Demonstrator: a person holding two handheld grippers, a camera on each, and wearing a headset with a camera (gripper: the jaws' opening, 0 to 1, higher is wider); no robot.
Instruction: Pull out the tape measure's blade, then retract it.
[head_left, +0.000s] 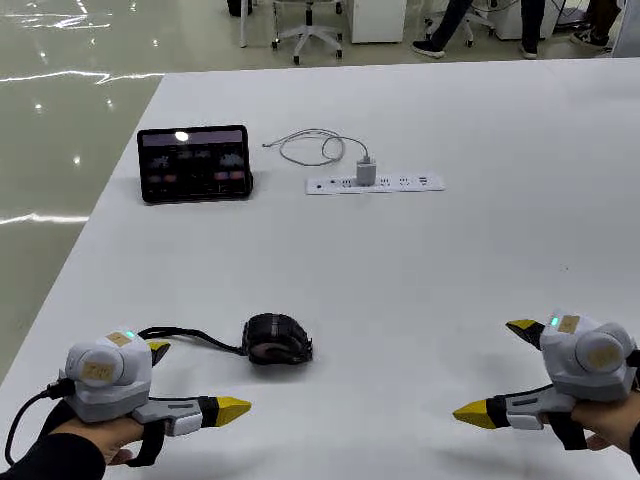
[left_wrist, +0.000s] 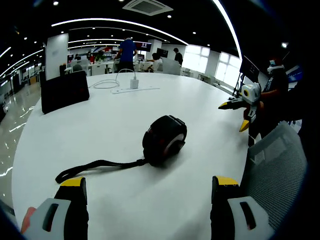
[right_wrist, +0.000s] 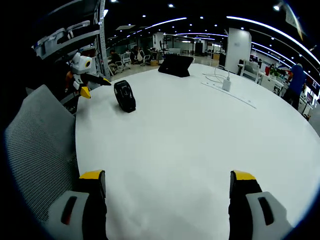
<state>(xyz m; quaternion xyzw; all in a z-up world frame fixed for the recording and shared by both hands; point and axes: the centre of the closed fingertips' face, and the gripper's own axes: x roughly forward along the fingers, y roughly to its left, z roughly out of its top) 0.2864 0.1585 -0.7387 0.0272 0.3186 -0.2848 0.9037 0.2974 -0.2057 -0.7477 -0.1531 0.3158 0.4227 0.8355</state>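
Gaping, left gripper (head_left: 200, 378) and right gripper (head_left: 488, 368) flank tape measure (head_left: 277, 339) on broad table (head_left: 400, 270).

I hold my left gripper (head_left: 197, 378) low on my left, jaws spread wide, yellow tips pointing inward, gripping nothing. My right gripper (head_left: 495, 368) mirrors it on my right, jaws likewise apart and empty. My left hand (head_left: 95, 435) and right hand (head_left: 605, 415) clasp them from behind, well apart.

The right claw (right_wrist: 168, 176) is spread wide above the table (right_wrist: 200, 130), the tape measure (right_wrist: 124, 96) far off near the left claw (right_wrist: 96, 86).
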